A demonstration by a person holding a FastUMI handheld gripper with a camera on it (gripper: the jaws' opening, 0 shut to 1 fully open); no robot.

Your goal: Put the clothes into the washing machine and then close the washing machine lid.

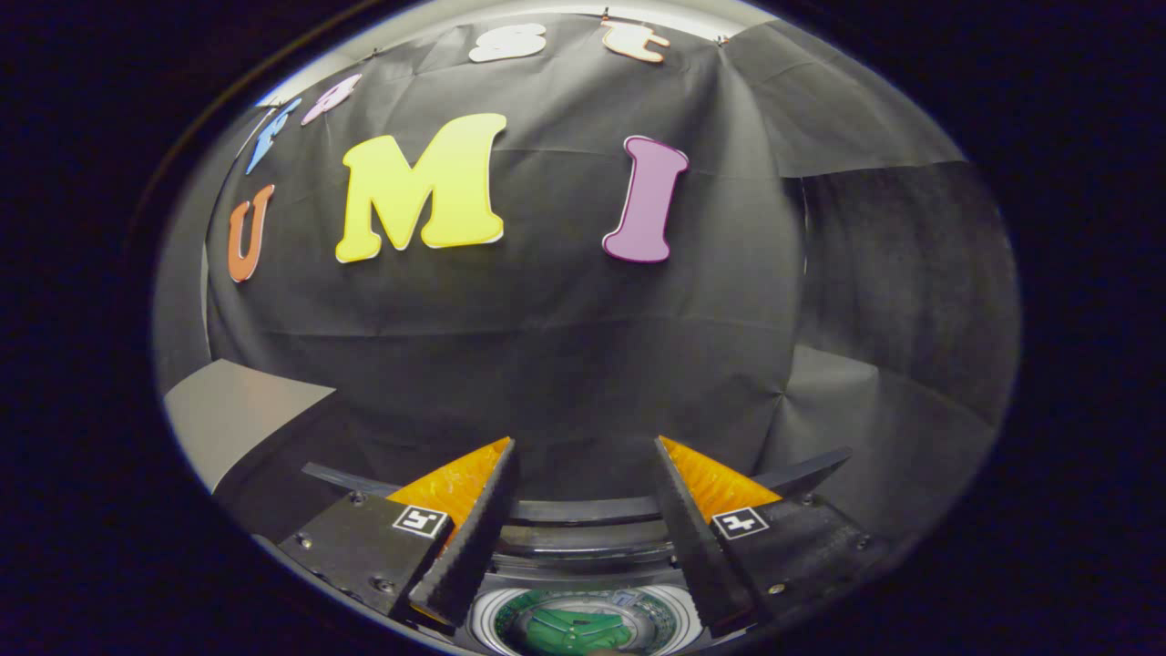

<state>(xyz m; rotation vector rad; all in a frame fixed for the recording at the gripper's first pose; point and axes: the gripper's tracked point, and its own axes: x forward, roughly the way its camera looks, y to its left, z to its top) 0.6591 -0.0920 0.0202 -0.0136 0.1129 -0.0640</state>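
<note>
Two open tongs (583, 446) above washing machine (583, 538).

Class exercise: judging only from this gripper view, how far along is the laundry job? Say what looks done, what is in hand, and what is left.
Done, it seems: green clothes already lie inside the washing machine drum, seen below between the fingers. In hand: nothing; the tongs are open and empty above the opening. Left: closing the lid, which seems to stand raised behind the drum.

- The booth wall (565, 346) is matt, creased cloth.
- The washing machine (583, 538) rim looks like glossy, smooth plastic.
- The clothes (569, 630) in the drum are soft cloth.
- The claw (583, 451) fingers (483, 528), spread apart, carry ribbed, matt pads.
</note>
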